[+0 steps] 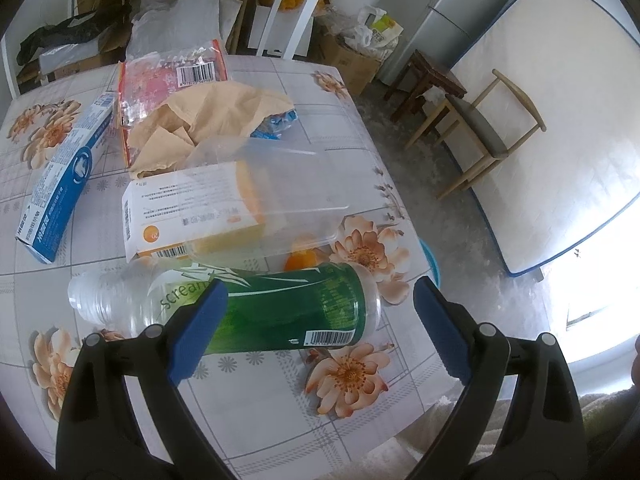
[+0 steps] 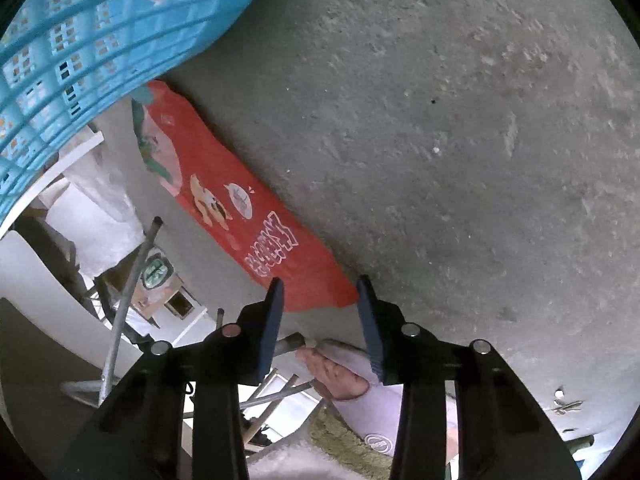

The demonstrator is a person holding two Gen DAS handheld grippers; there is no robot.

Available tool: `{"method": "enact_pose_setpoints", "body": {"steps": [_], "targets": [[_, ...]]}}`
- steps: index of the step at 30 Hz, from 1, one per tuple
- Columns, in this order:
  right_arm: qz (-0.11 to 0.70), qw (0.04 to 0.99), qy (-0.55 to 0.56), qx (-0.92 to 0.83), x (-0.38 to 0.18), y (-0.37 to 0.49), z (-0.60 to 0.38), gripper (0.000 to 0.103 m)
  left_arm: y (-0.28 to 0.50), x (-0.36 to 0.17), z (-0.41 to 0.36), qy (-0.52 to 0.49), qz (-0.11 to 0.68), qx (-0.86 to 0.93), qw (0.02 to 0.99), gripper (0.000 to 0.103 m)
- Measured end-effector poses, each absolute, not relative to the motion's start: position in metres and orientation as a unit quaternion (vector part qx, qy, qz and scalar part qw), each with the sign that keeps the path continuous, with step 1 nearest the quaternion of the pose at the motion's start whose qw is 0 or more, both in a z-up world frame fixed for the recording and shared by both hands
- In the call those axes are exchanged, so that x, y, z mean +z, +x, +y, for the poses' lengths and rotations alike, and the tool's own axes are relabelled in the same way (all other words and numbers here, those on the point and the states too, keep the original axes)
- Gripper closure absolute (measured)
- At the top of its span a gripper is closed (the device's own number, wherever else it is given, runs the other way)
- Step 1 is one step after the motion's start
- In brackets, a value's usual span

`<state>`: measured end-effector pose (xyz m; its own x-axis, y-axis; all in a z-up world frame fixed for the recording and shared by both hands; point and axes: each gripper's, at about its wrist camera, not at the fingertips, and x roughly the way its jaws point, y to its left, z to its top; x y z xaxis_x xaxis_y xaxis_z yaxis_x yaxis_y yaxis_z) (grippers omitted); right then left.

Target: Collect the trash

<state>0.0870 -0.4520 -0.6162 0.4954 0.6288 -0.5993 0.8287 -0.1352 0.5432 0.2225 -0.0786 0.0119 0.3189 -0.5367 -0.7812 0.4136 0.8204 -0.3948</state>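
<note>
A clear plastic bottle (image 1: 280,308) with a green label lies on its side on the flowered table (image 1: 260,392), near the front edge. My left gripper (image 1: 320,286) hovers just over it, open, one blue pad in front of the label and the other past the bottle's base. In the right wrist view a red snack bag (image 2: 240,208) lies on the grey floor (image 2: 460,140) beside a blue basket (image 2: 80,40). My right gripper (image 2: 318,286) stands open with the bag's near end between its pads, the bag uncrumpled.
Behind the bottle lie a clear lidded tray (image 1: 280,184), an orange-and-white box (image 1: 188,208), a blue-and-white box (image 1: 64,176), tan paper (image 1: 216,116) and a red wrapper (image 1: 168,76). Wooden chairs (image 1: 480,128) stand right of the table. A hand (image 2: 336,376) and metal frame legs (image 2: 128,280) are below the right gripper.
</note>
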Motion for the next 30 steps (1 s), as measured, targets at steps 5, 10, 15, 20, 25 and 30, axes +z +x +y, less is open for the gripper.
{"method": "enact_pose_setpoints", "body": {"steps": [5, 10, 15, 20, 25, 30], "targets": [[0.51, 0.441, 0.729, -0.118, -0.617, 0.086, -0.449, 0.085, 0.225, 0.008, -0.077, -0.065, 0.508, -0.289, 0.809, 0.013], [0.506, 0.432, 0.737, -0.12, -0.623, 0.08, -0.448, 0.095, 0.227, 0.006, -0.075, -0.066, 0.508, -0.287, 0.809, 0.013], [0.502, 0.441, 0.733, -0.125, -0.618, 0.082, -0.449, 0.099, 0.228, 0.005, -0.07, -0.069, 0.506, -0.285, 0.811, 0.013], [0.493, 0.469, 0.721, -0.129, -0.594, 0.07, -0.455, 0.101, 0.225, 0.011, -0.068, -0.074, 0.497, -0.288, 0.815, 0.013], [0.494, 0.534, 0.677, -0.109, -0.53, 0.058, -0.456, 0.102, 0.219, 0.019, -0.066, -0.084, 0.483, -0.3, 0.818, 0.013], [0.516, 0.643, 0.559, -0.09, -0.431, 0.067, -0.457, 0.102, 0.21, 0.025, -0.062, -0.102, 0.468, -0.316, 0.819, 0.014]]}}
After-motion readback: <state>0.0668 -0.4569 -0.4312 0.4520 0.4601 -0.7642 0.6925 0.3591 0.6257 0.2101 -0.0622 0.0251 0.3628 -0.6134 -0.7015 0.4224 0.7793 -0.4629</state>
